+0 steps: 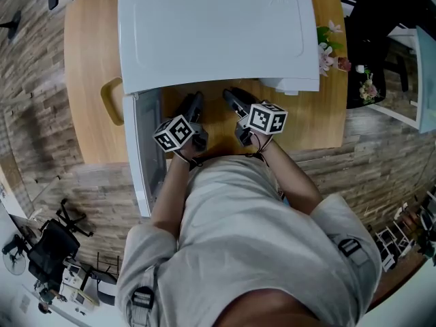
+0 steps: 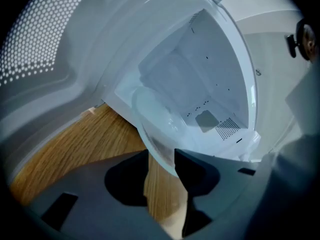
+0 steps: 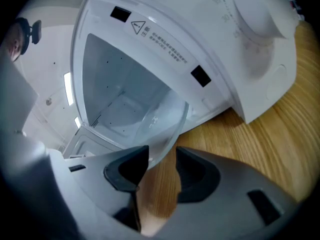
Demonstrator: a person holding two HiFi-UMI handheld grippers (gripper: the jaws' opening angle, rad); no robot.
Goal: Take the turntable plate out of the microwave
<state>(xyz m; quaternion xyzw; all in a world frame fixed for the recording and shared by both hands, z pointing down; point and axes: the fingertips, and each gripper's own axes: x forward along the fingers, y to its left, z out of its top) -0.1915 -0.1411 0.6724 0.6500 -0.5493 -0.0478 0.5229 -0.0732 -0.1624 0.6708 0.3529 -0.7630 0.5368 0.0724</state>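
Left tongs and right tongs gape released at the glass turntable plate's rim. It sits half out of the microwave, over the tabletop. Next, likely: clench, draw clear.

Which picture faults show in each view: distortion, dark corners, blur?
Head view: wide-angle bend curves the table edges. Left gripper view: dark corners, fisheye curving; the clear turntable plate barely stands out against the white microwave. Right gripper view: same dark corners; the right tongs, close to the lens, look soft.
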